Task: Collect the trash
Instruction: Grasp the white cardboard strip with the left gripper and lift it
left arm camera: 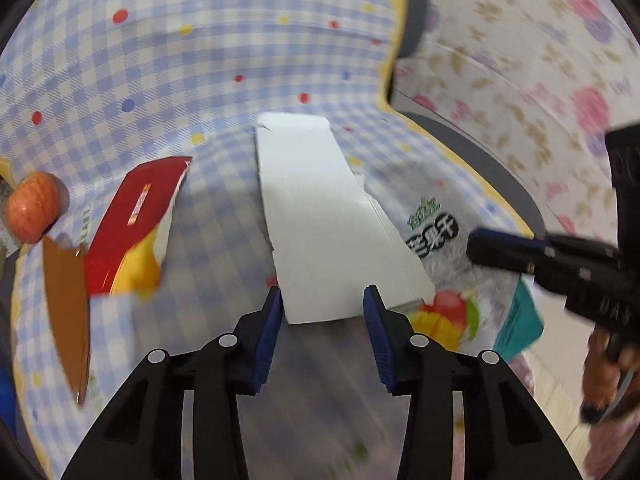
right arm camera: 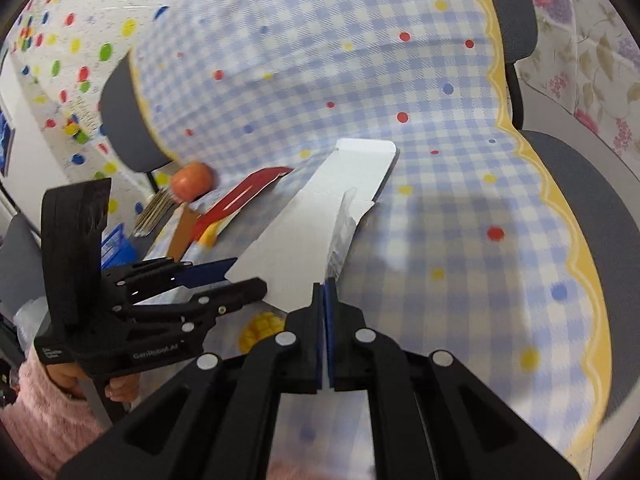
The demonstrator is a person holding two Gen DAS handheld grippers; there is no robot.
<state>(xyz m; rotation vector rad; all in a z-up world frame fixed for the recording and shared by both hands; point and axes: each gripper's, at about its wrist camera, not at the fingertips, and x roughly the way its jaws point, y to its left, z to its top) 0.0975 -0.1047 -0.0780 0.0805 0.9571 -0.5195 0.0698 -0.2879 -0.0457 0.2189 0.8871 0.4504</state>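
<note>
White card, flattened: the carton (left arm camera: 320,216) lies on the checked surface (left arm camera: 224,60) near its front edge, its near end between the spread fingers of the left gripper (left arm camera: 324,300), which bracket it without visibly pinching. Judged light, stiff along its length, and liable to fold at the creases. A pinch across the near short edge looks the soundest hold.

The right gripper (right arm camera: 325,292) has its fingers pressed together on the edge of a dried-fruit pouch (left arm camera: 444,276), which lies partly under the carton's right side. The pouch appears thin, glossy and limp, so likely slippery and prone to sag or slide out of a corner hold.

Further left lie a red snack packet (left arm camera: 132,220) and a brown card strip (left arm camera: 66,312), both judged light. An apple (left arm camera: 34,210) rests at the far left; whether it counts as trash cannot be told.
</note>
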